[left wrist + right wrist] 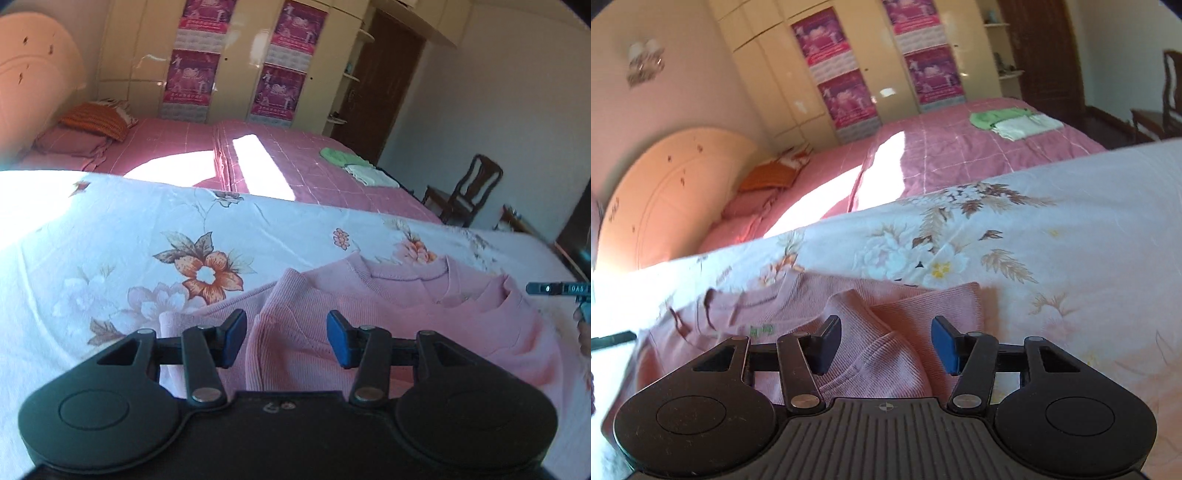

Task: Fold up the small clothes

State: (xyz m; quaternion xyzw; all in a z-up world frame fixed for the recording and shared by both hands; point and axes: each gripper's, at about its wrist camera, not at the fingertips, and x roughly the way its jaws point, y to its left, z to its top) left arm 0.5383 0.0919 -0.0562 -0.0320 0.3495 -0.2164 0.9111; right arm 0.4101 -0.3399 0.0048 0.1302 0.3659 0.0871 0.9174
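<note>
A: Both tools hang over the pink ribbed sweater (pixel 388 317), spread on the floral sheet (pixel 110 236). The left gripper (pixel 286 338) is parted about halfway, holding nothing, a folded shoulder under the gap.

B: Right gripper (pixel 886 343) likewise, part-open and empty, a sleeve fold (pixel 923 306) at twelve o'clock.

A: I'd pinch each edge low and pull evenly.

B: Soft knit, fine ribs; it'll sag unless kept taut.
</note>
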